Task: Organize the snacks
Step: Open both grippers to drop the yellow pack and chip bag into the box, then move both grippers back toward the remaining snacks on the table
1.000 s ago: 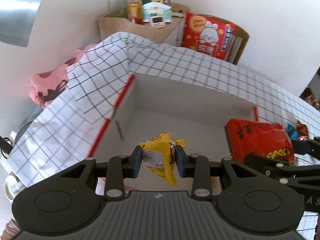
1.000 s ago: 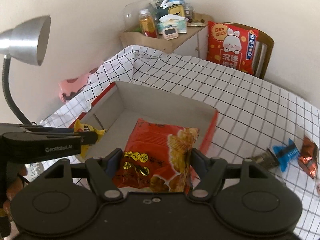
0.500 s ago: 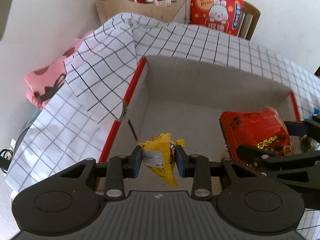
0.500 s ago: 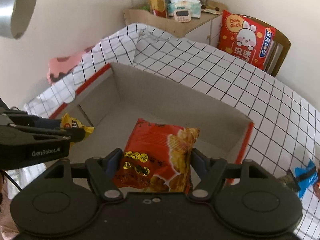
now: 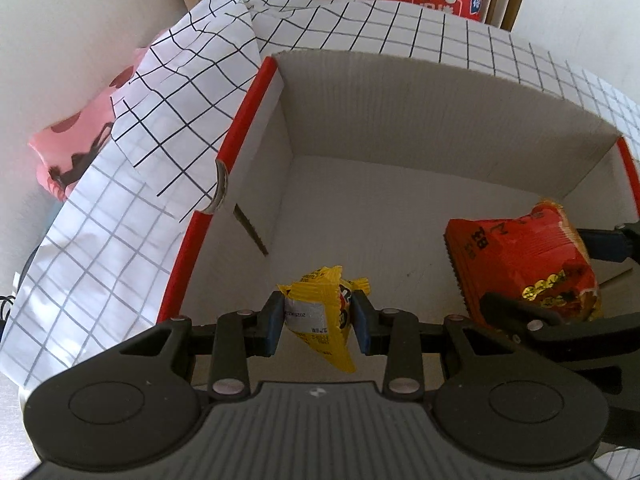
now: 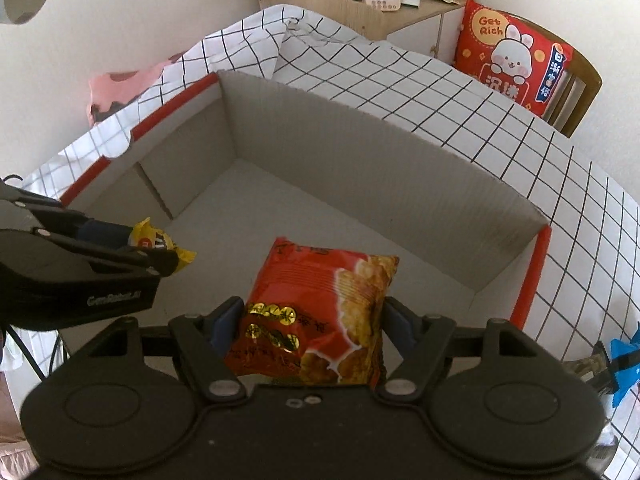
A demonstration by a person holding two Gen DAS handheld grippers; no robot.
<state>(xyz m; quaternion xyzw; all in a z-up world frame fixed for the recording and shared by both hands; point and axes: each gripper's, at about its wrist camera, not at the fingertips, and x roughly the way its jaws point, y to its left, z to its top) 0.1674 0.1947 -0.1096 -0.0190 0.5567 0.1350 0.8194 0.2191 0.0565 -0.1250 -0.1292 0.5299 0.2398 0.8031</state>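
A yellow packet (image 5: 320,322) is pinched between the pads of the left gripper (image 5: 317,322), whose jaws are set narrow on it, its lower corner hanging below them. A red crisp bag (image 6: 316,312) is held across its width by the right gripper (image 6: 308,326), whose jaws are spread wide and have just been opening a little, the bag between them. Both are held over the near part of an open box (image 6: 400,168) with red-edged side walls, the packet towards its left wall and the bag towards its right. The box is set on a checked cloth (image 6: 500,120). A blue wrapper (image 6: 622,364) is seen on the cloth beyond the box's right wall. Past the cloth's far edge, a red cushion (image 6: 512,56) is propped on a chair (image 6: 580,92), beside a wooden cabinet (image 6: 360,12).
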